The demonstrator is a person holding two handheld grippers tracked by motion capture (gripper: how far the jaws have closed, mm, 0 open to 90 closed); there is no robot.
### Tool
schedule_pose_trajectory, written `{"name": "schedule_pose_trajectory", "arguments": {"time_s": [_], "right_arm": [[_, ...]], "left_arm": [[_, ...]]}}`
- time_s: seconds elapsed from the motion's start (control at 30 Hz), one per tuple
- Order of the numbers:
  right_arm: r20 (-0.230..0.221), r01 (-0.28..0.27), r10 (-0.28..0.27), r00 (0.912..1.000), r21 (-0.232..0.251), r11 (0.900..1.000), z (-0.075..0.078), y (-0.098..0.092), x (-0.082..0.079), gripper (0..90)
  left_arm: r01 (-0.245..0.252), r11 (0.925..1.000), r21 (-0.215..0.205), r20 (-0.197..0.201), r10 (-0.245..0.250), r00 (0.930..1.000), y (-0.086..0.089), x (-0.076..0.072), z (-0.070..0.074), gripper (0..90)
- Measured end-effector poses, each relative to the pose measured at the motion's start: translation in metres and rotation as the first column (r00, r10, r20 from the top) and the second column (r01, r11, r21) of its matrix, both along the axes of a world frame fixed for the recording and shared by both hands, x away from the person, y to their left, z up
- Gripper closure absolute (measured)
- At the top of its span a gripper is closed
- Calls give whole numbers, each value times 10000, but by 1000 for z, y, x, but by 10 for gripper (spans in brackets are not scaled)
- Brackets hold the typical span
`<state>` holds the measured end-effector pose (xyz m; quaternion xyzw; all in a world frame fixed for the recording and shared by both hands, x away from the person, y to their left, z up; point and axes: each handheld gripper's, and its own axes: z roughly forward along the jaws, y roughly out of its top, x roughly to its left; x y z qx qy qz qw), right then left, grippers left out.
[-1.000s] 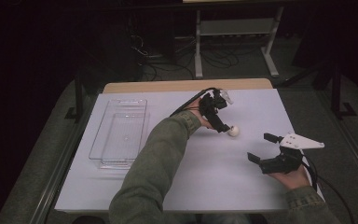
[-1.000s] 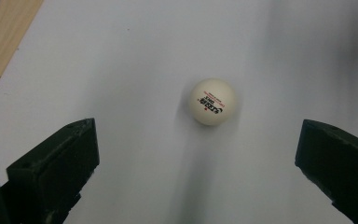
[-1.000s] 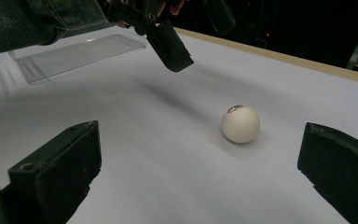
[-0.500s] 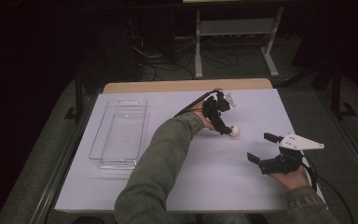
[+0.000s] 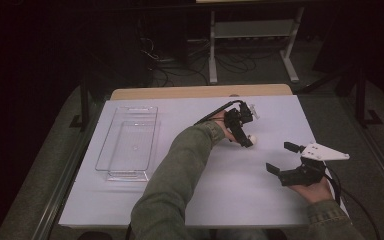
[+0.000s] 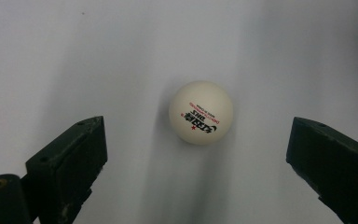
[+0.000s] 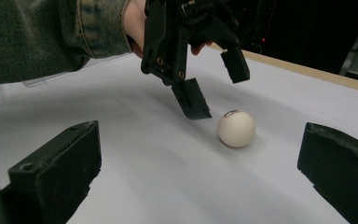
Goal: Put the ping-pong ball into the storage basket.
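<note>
A white table tennis ball (image 5: 253, 138) with red and black print lies on the white table top, right of centre. My left gripper (image 5: 246, 136) points down over it, open. In the left gripper view the ball (image 6: 201, 112) sits between the two black fingers (image 6: 70, 158) with a gap on each side. The jaws have just been closing a little around it without touching. My right gripper (image 5: 281, 157) rests open near the right edge, aimed at the ball (image 7: 236, 128), with nothing between its fingers. From there the left gripper (image 7: 219, 93) hangs just above the ball.
A clear plastic tray (image 5: 130, 142) lies at the left of the white table top (image 5: 205, 200). A wooden edge (image 5: 200, 91) runs along the back. Beyond it stands a metal rack (image 5: 250, 30) with cables on the dark floor.
My left gripper has come down closer over the ball. The ball, the tray and the right gripper have stayed where they were.
</note>
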<state>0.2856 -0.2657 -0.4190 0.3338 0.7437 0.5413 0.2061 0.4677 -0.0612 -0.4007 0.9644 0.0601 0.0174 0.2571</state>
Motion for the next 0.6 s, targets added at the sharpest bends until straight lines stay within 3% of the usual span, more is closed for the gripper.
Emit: {"name": "schedule_pose_trajectory", "arguments": {"time_s": [0.27, 0.43, 0.6], "right_arm": [[-34, -6, 6, 10000, 6, 10000, 0, 0, 1, 0], [-18, 9, -9, 10000, 8, 10000, 0, 0, 1, 0], [-102, -35, 35, 9999, -27, 10000, -1, 0, 1, 0]], "left_arm": [[10, 9999, 122, 164, -12, 9999, -4, 1, -4, 60], [-21, 9999, 131, -71, 22, 10000, -6, 2, -8, 61], [10, 9998, 182, 3, -10, 10000, -8, 1, -11, 72]]}}
